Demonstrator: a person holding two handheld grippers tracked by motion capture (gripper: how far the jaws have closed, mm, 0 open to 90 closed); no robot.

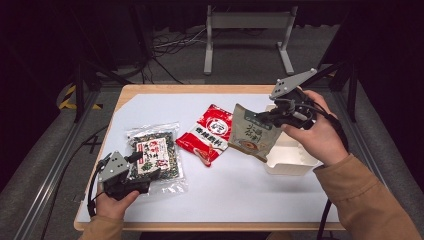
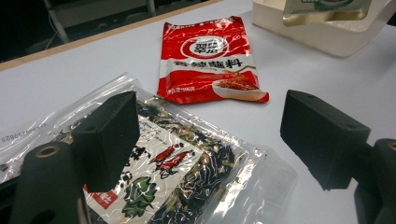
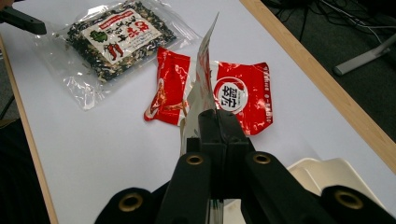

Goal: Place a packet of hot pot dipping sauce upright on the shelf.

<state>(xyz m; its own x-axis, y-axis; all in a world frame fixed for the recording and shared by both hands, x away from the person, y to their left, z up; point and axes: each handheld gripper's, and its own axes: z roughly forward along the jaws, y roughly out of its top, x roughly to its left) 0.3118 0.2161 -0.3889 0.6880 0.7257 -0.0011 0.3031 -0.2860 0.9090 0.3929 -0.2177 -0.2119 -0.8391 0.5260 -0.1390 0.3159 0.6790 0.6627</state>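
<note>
The right claw (image 1: pixel 270 118) is clamped tight on the edge of a beige snack pouch (image 1: pixel 251 132), holding it tilted over the near rim of the white tray (image 1: pixel 292 162), apparently to drop it in. The left claw (image 1: pixel 145 165) hovers wide open and empty over the clear seaweed bag (image 1: pixel 154 155). A red seasoning packet (image 1: pixel 209 133) lies between them on the worktop (image 1: pixel 240 195), with bare room toward the front edge.

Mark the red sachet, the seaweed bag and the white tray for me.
red sachet (image 1: pixel 207 132), high view, its middle.
seaweed bag (image 1: pixel 152 154), high view, its label.
white tray (image 1: pixel 290 162), high view, its near wall.
</note>
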